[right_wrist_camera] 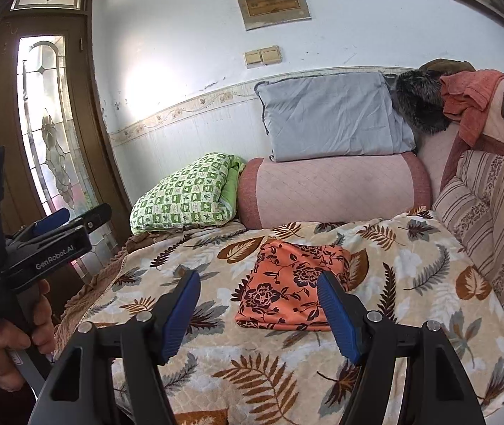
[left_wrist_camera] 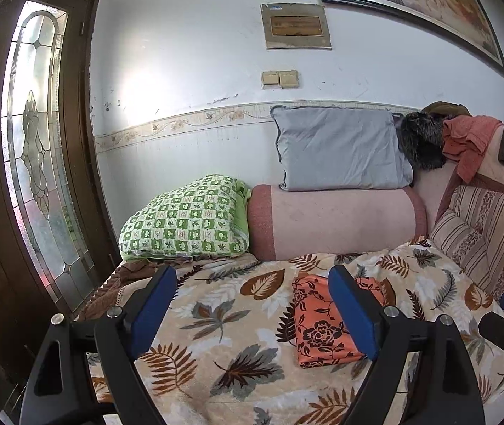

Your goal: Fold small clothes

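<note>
A small orange garment with a dark flower print (left_wrist_camera: 319, 326) lies folded into a compact rectangle on the leaf-patterned blanket (left_wrist_camera: 230, 322); it also shows in the right wrist view (right_wrist_camera: 283, 290). My left gripper (left_wrist_camera: 252, 283) is open and empty, held above the blanket, its right finger in front of the garment's right part. My right gripper (right_wrist_camera: 257, 287) is open and empty, held above and short of the garment. The left gripper also shows at the left of the right wrist view (right_wrist_camera: 60, 221), held in a hand.
A green checked folded quilt (left_wrist_camera: 188, 216), a pink bolster (left_wrist_camera: 337, 219) and a grey pillow (left_wrist_camera: 340, 148) lie along the back wall. A striped cushion (left_wrist_camera: 489, 233) and piled clothes (left_wrist_camera: 464, 138) are at the right. A wooden glass door (left_wrist_camera: 35, 163) stands left.
</note>
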A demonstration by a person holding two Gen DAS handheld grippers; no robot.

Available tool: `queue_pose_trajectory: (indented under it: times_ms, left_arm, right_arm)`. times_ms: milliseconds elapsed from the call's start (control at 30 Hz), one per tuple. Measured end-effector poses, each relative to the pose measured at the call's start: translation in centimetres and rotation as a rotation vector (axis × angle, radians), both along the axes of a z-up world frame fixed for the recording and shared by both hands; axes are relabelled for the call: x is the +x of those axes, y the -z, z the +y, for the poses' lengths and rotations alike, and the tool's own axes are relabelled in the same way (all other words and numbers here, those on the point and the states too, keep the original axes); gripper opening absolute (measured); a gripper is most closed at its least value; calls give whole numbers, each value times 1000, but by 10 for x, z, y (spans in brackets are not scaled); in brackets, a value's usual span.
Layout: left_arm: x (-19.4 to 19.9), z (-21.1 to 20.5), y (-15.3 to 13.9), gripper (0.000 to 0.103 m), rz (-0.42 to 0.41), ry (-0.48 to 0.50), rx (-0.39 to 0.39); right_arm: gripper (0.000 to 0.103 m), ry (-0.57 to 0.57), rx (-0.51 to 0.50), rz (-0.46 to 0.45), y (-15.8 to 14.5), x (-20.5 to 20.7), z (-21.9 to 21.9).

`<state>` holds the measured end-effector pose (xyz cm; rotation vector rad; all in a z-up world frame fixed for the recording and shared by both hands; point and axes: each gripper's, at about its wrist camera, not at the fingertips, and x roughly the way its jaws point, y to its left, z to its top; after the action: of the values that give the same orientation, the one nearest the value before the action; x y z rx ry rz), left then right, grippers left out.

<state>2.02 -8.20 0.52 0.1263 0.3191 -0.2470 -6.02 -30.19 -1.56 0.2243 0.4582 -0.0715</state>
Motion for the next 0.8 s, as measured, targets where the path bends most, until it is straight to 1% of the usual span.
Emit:
queue_pose_trajectory:
  times_ms: [367,800]
  left_arm:
    - [5,11,2,88,8,-37,-1]
    - [10,23,9,88,17,-76,3]
  right_arm:
    - [72,-14,-4,-20,-7,-3,7]
    - [72,-40,-11,-17,-4,1,18]
